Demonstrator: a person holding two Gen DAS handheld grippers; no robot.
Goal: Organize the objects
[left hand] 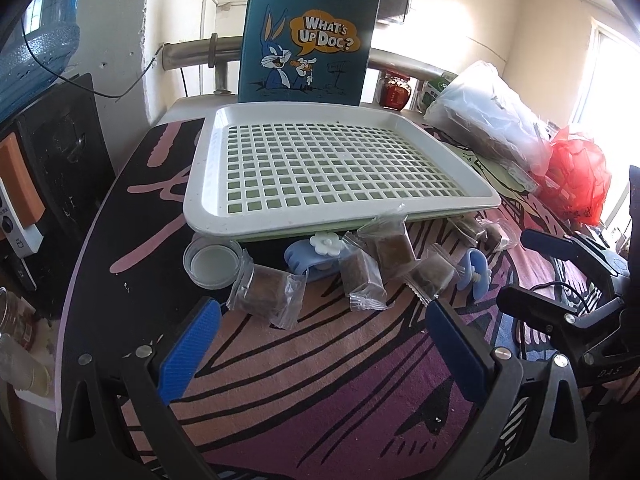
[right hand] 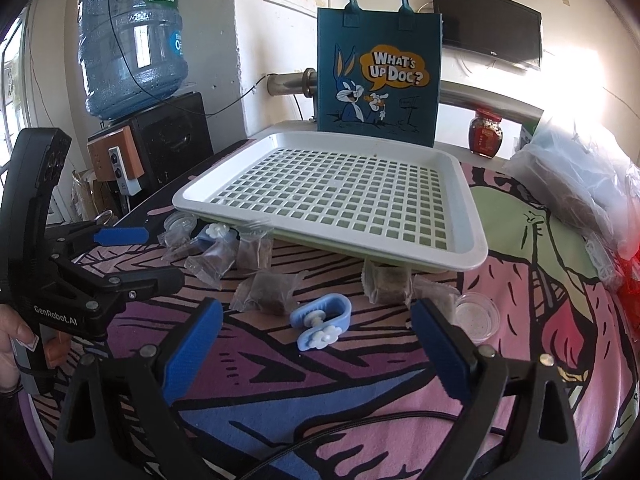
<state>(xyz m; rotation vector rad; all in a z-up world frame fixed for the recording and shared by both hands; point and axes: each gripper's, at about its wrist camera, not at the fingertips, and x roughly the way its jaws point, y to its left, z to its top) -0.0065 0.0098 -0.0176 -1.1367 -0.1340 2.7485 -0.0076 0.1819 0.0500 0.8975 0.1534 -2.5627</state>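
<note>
Hiding under tray (left hand: 200, 208): packets' (left hand: 476, 230) far ends.

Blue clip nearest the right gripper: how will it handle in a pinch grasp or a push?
The blue clip looks like moulded plastic, so probably stiff and light. It lies flat on the patterned cloth, so a push should slide it, not roll it. Its rounded loop and flower knob may twist between the right gripper's open fingers; gripping across the flat arms seems safer.
</note>
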